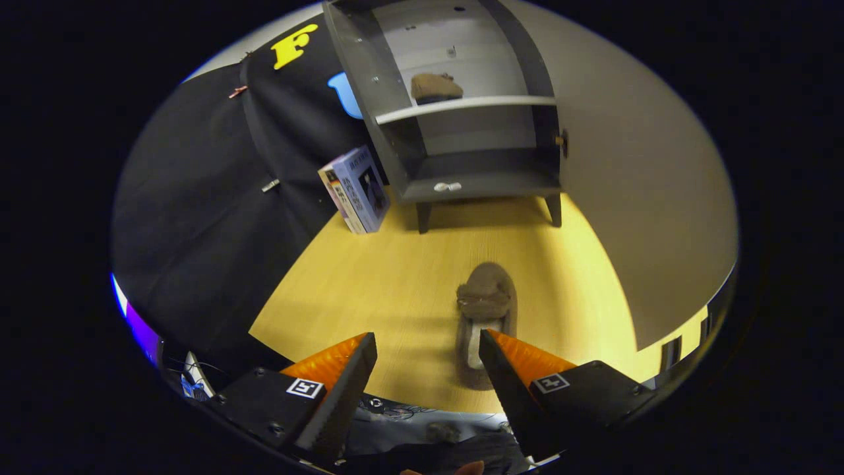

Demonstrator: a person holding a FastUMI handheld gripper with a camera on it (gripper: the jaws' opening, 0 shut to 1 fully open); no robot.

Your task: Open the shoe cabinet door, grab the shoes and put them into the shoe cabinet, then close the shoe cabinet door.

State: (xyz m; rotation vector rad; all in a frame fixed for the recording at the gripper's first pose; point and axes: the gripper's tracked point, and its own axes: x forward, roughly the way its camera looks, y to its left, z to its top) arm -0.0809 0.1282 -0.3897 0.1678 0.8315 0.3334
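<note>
Just ahead of the parted tool [428, 343], a brown slipper [486, 303] lies unlabelled.

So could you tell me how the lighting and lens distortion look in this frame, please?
Gripper view: fisheye bends the shoe cabinet and floor; a bright patch lights the floor near the brown shoe; cabinet interior dim; open gripper sharp.

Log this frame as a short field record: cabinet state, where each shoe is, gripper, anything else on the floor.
cabinet: shoe cabinet open, interior exposed
shoe stored: brown shoe on the upper shelf
shoe remaining: brown slipper on the wooden floor, just ahead of the fingers, heel end by one finger
gripper: open, holding nothing
other: box on the floor beside the cabinet
task stage: one shoe in, one left to grab, door not yet closed
</note>
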